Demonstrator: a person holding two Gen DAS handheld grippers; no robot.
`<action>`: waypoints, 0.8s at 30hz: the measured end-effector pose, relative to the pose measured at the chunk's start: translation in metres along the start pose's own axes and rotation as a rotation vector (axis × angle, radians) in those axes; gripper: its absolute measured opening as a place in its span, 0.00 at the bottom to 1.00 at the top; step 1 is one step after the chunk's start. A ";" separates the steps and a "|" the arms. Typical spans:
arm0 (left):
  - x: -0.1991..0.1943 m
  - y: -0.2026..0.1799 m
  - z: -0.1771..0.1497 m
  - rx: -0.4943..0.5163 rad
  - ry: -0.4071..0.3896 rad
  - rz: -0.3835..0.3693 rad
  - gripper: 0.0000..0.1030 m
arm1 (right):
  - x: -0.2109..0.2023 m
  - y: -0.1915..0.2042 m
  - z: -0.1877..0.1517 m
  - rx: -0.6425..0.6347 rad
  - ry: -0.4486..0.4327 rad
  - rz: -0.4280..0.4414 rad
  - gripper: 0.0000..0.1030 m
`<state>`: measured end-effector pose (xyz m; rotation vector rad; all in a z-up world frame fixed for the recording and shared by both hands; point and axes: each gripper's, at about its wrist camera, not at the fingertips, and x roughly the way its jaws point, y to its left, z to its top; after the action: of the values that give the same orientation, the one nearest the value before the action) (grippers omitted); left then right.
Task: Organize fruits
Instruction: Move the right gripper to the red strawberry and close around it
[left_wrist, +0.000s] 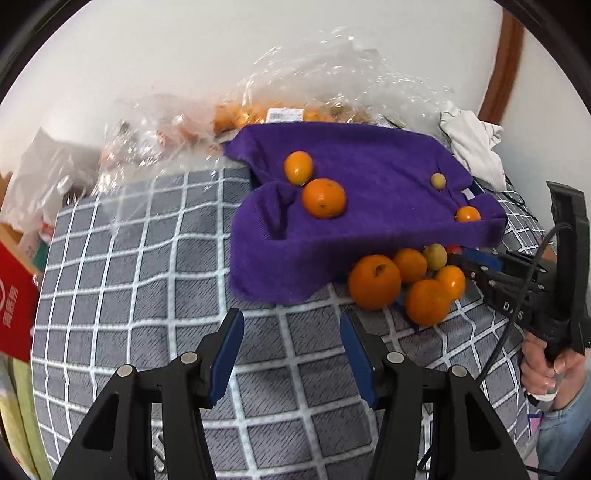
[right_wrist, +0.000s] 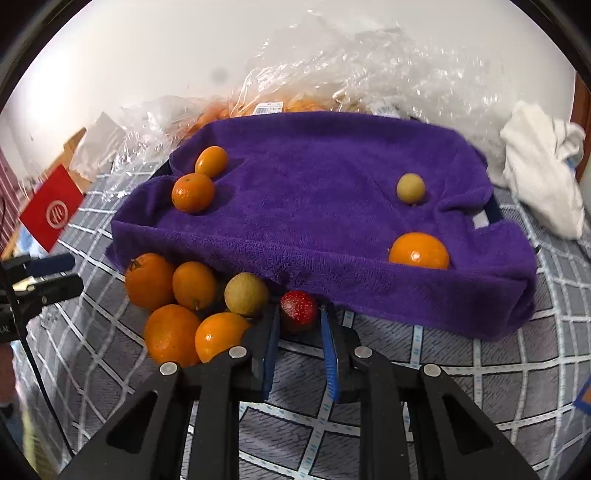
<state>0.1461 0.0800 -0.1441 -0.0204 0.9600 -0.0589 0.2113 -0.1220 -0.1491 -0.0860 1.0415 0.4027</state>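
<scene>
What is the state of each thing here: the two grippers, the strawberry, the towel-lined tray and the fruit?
Right gripper: shut on the strawberry.
Strawberry: on the checked cloth, between the jaws.
Left gripper: open, holding nothing.
Purple towel: draped over a tray, four fruits on it.
Loose fruit pile: on the cloth, outside the tray.
Plastic bag: crumpled, fruit inside.

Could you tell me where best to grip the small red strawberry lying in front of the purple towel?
Grip the small red strawberry across its round middle, coming from the open checked-cloth side, as the right gripper does: the purple towel blocks behind it.
</scene>
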 end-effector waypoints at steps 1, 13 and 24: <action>0.003 -0.004 0.001 -0.002 -0.006 -0.014 0.50 | -0.001 0.000 -0.001 0.000 -0.008 0.004 0.21; 0.033 -0.028 0.007 -0.008 -0.060 -0.147 0.61 | -0.045 -0.029 -0.019 -0.015 -0.100 -0.052 0.21; 0.050 -0.028 -0.002 -0.002 -0.085 -0.232 0.41 | -0.048 -0.049 -0.030 0.078 -0.159 -0.030 0.21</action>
<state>0.1719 0.0494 -0.1845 -0.1352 0.8690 -0.2690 0.1832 -0.1883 -0.1292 0.0000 0.8970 0.3357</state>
